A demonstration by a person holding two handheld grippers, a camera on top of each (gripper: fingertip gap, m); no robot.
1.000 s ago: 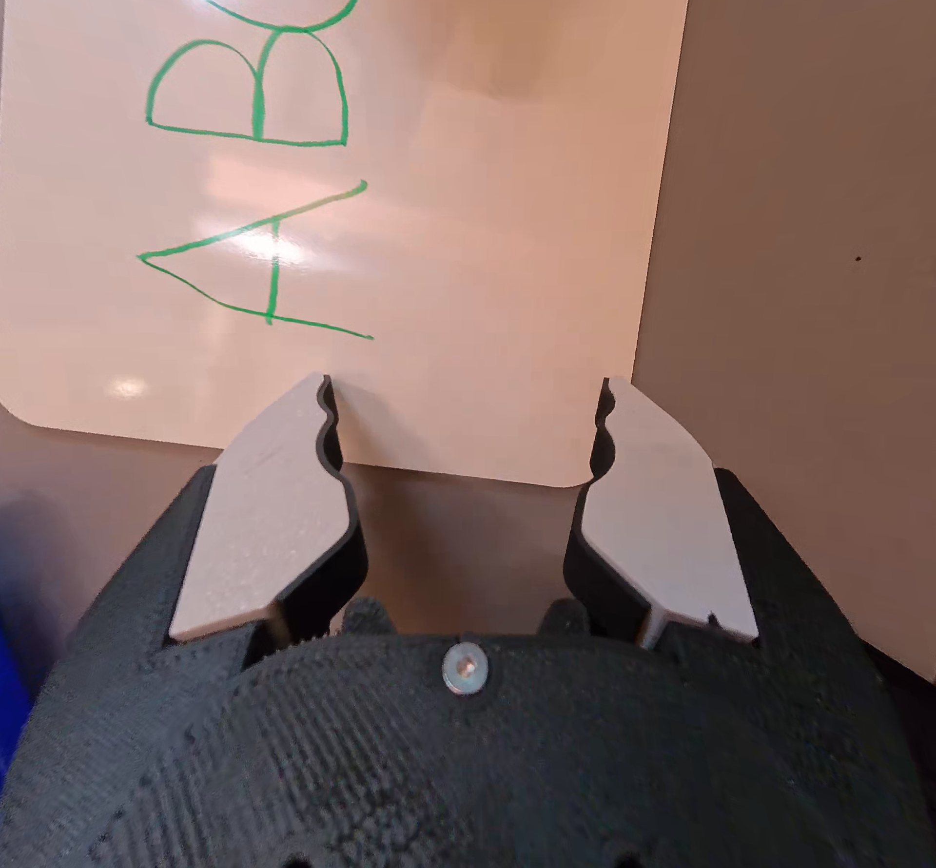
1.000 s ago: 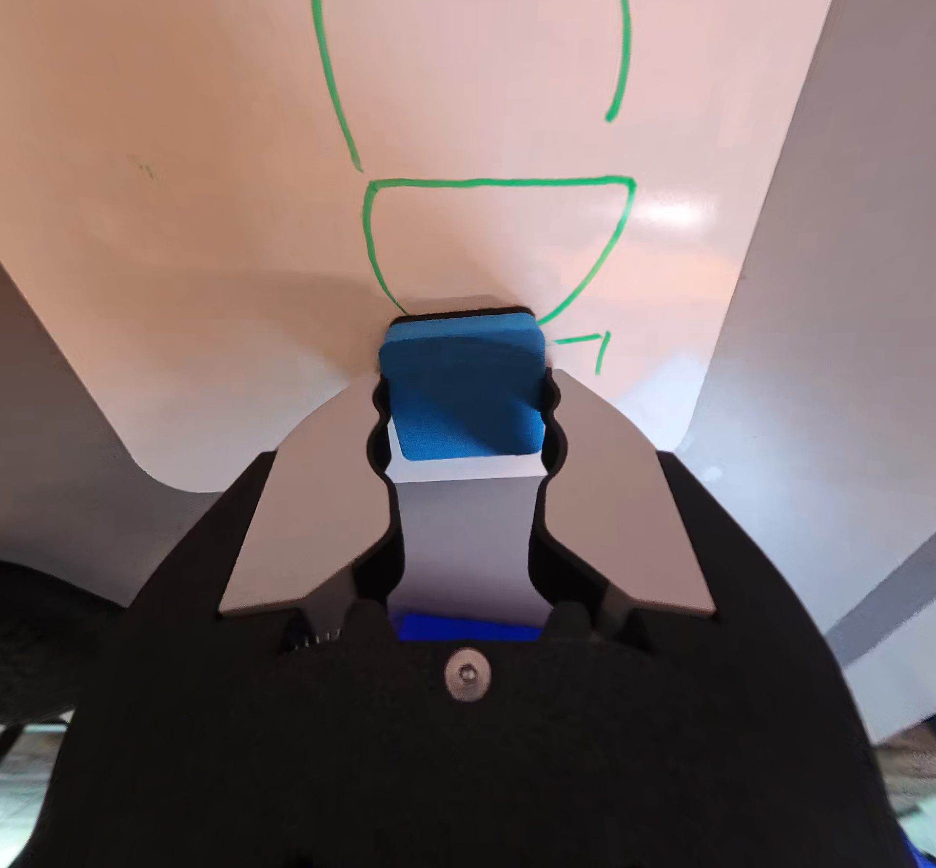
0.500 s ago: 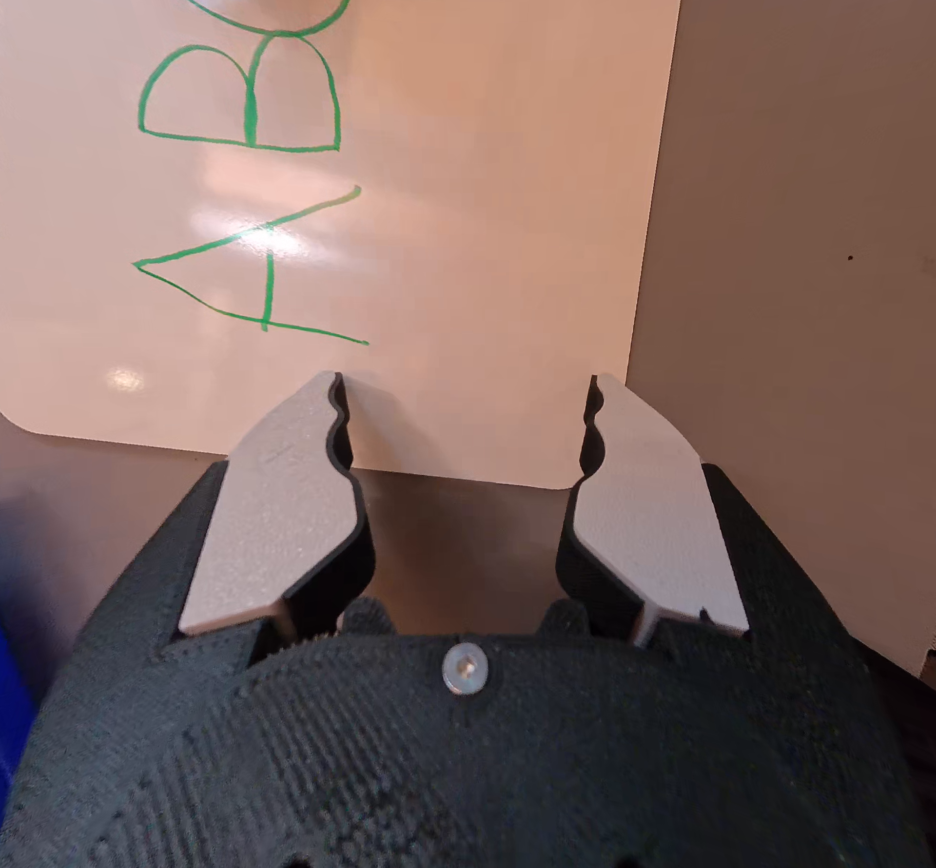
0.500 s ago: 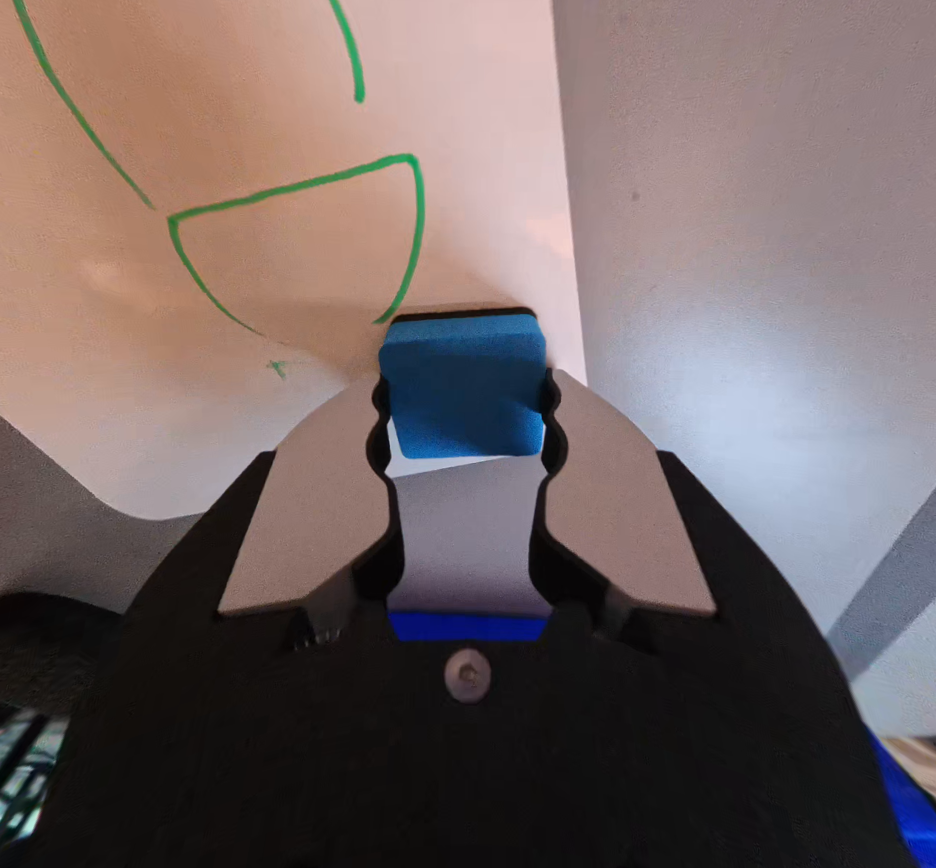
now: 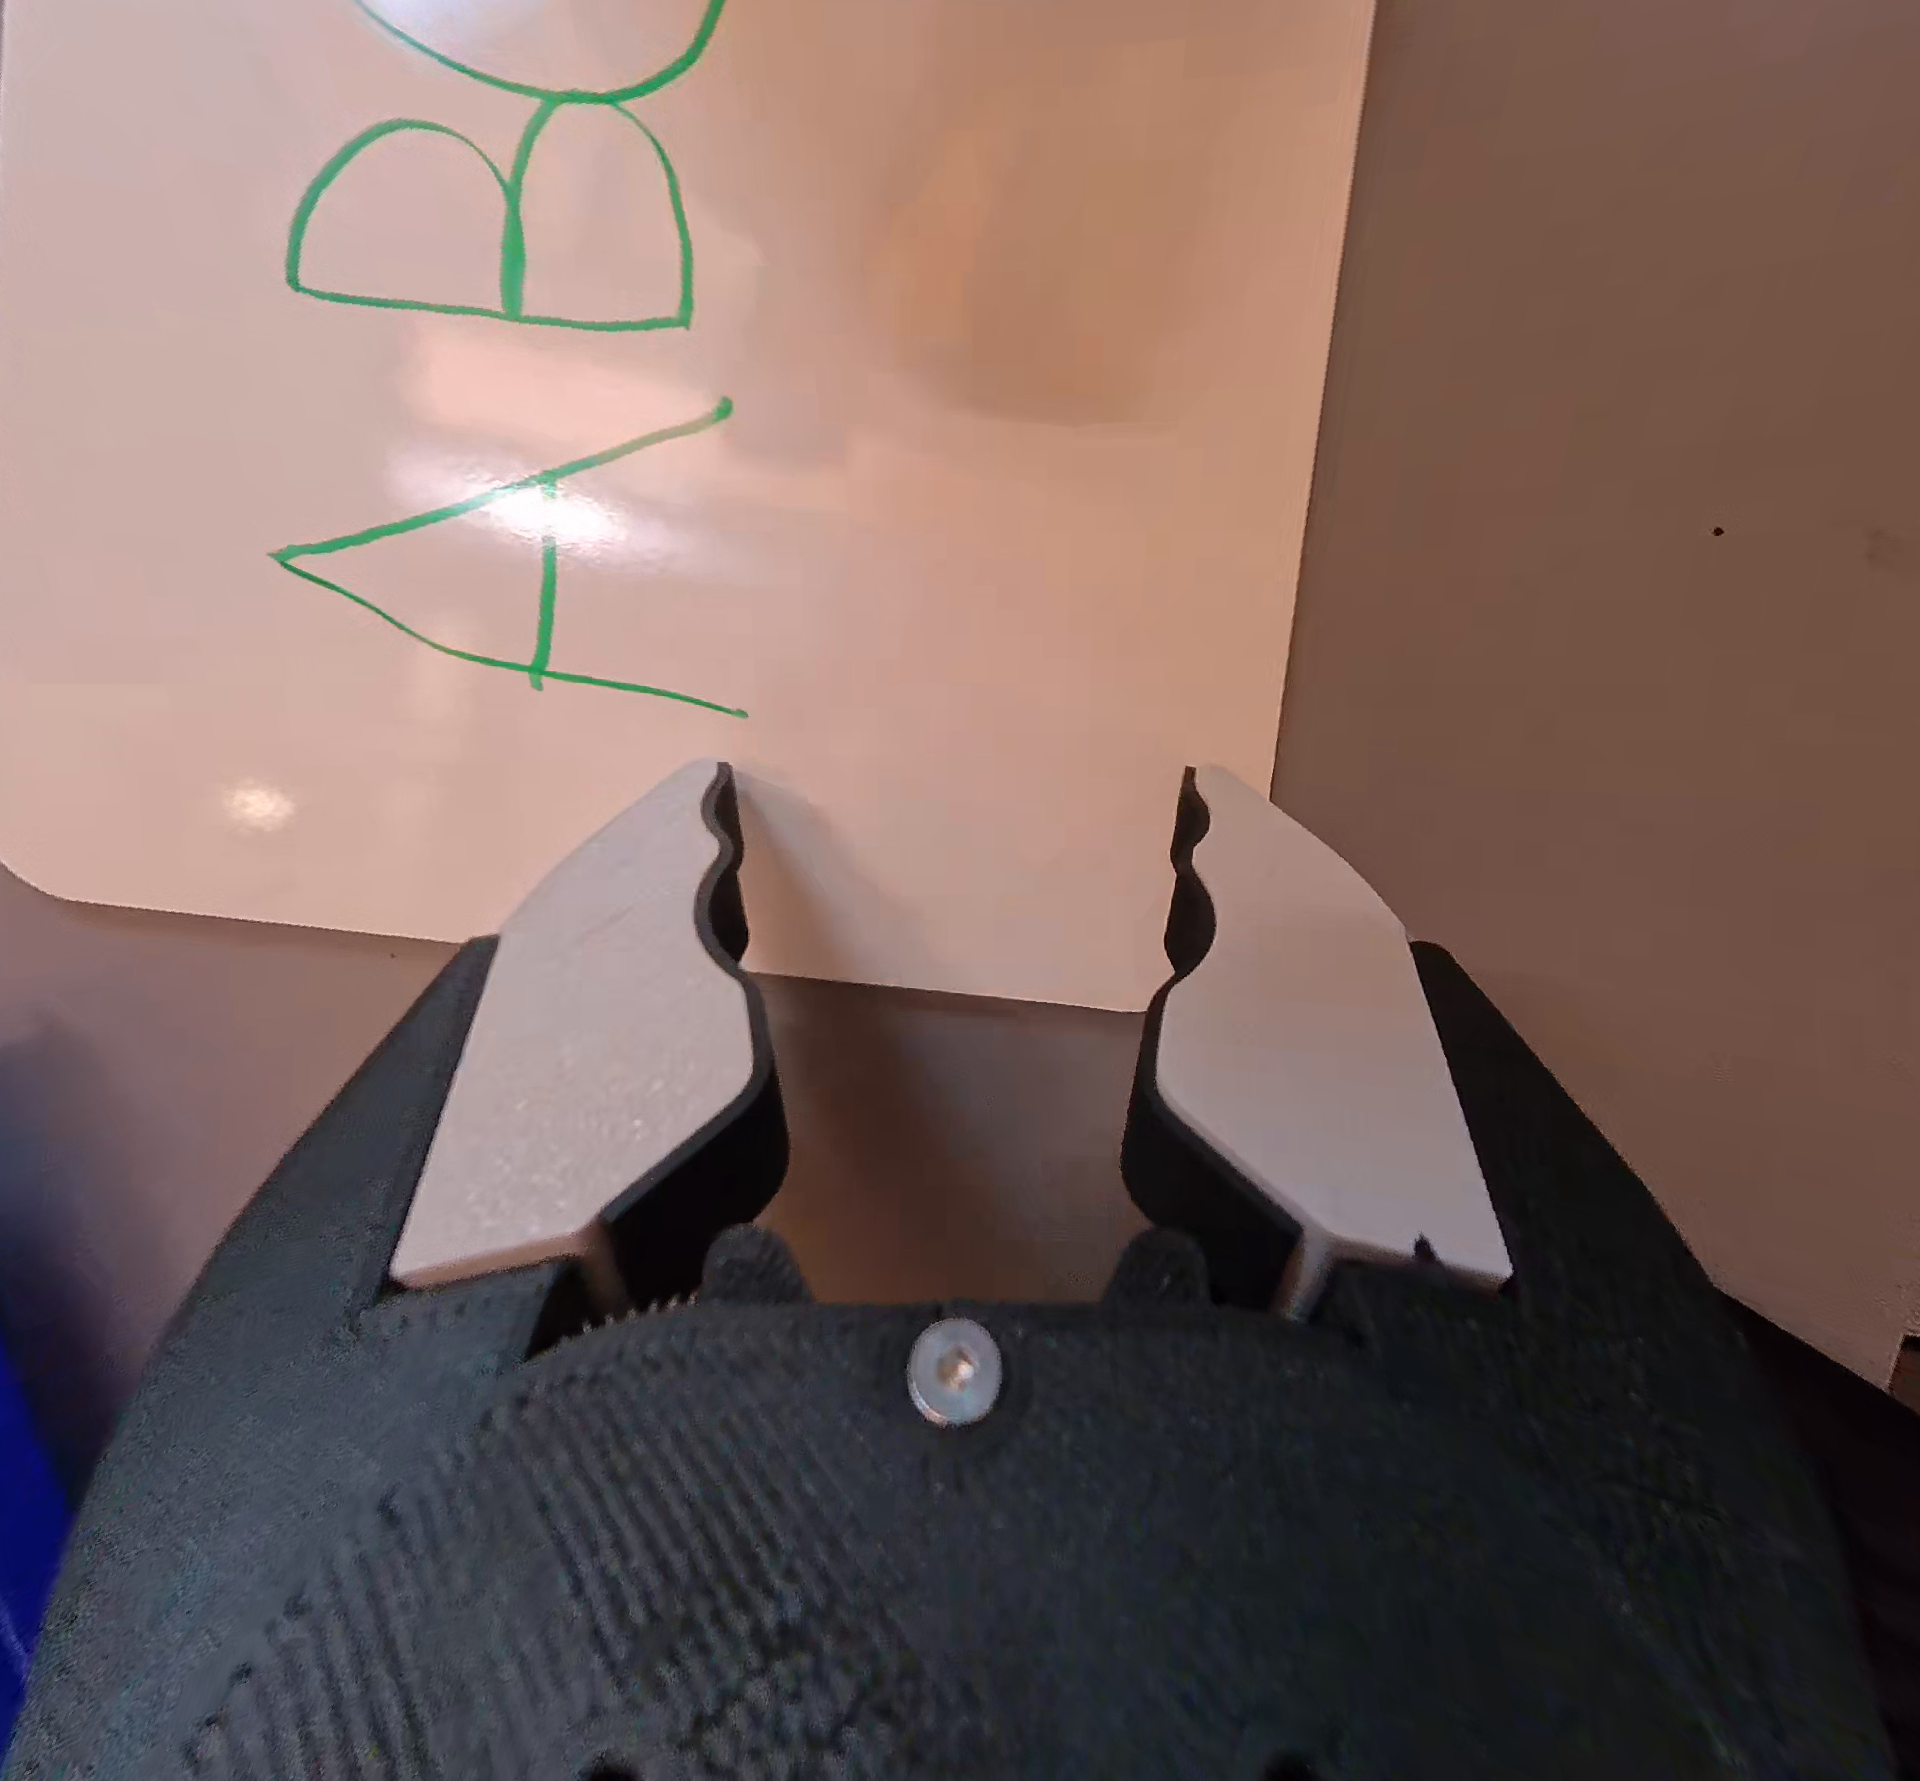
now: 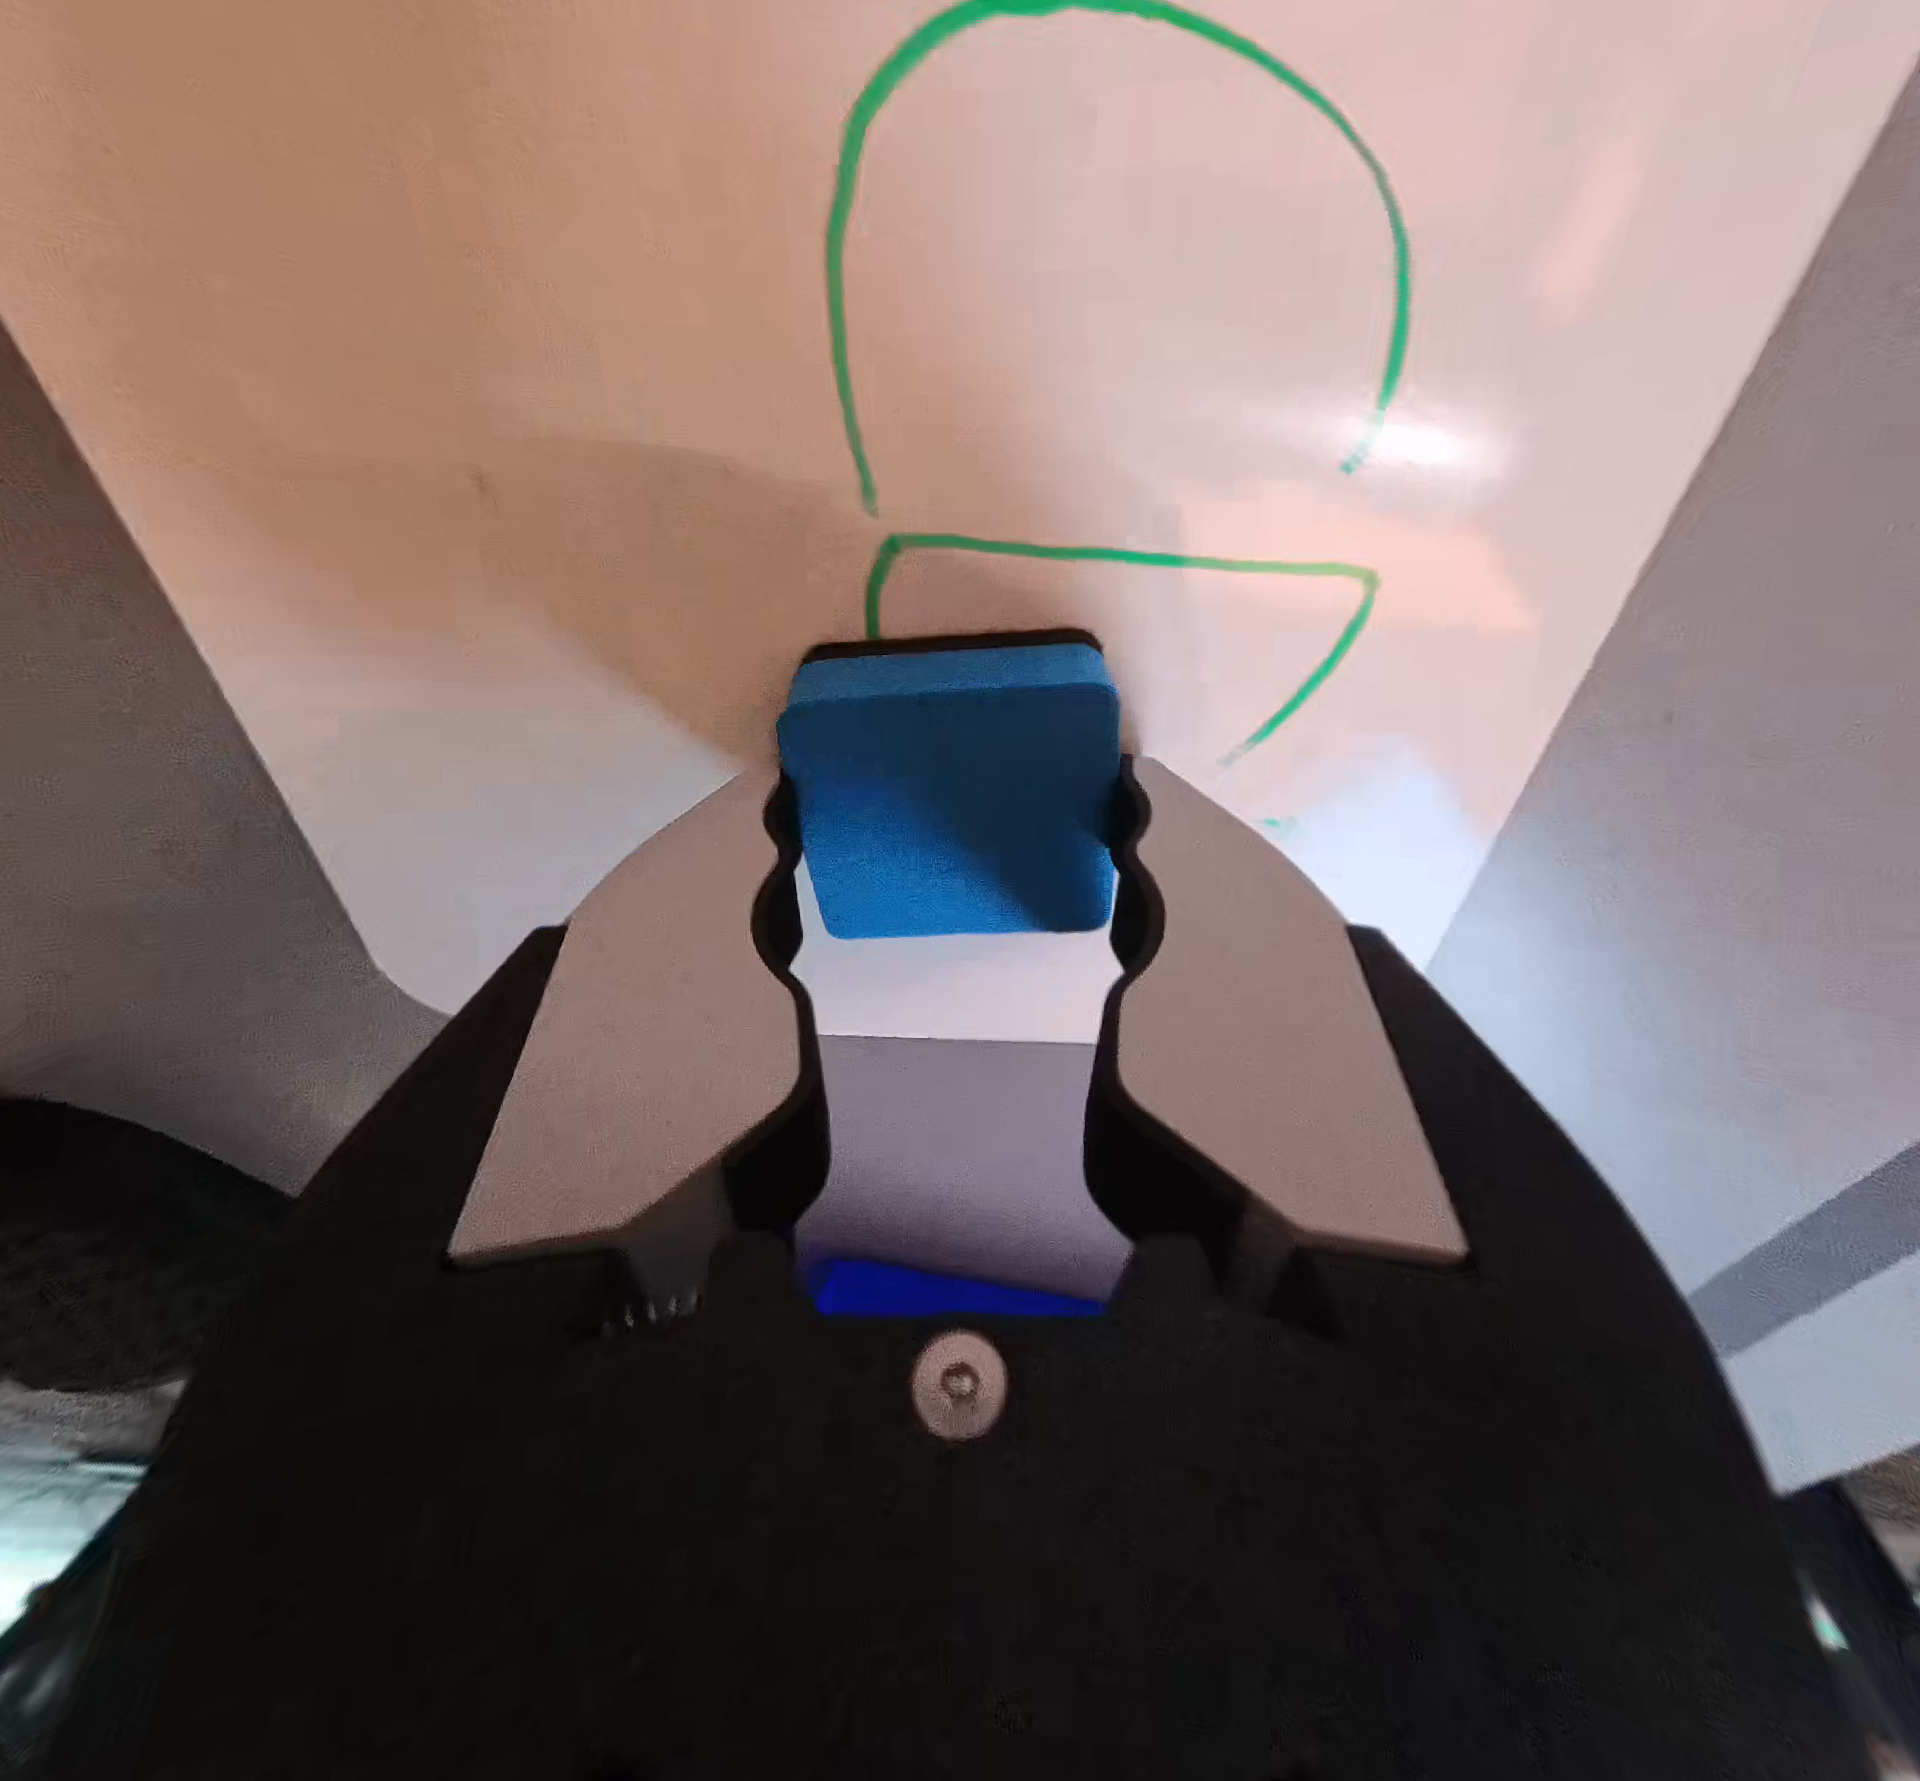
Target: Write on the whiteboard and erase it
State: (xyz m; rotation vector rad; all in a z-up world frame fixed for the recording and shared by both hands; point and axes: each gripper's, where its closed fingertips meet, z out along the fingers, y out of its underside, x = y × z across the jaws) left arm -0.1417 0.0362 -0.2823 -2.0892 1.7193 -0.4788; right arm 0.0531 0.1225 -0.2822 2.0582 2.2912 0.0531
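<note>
Flat on one grey table point(image 5: 1610, 381), one whiteboard point(image 5: 987, 381) with green marker strokes point(image 5: 509, 225) — then two grippers: left gripper point(image 5: 956, 786) spread wide, empty, at the near edge; right gripper point(image 6: 951, 796) clamping one blue eraser point(image 6: 945, 786) — pressed onto the board.

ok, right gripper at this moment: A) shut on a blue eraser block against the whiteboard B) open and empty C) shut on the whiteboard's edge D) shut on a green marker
A: the right gripper is shut on the blue eraser block, whose far face meets the whiteboard at the nearest green marks.
</note>
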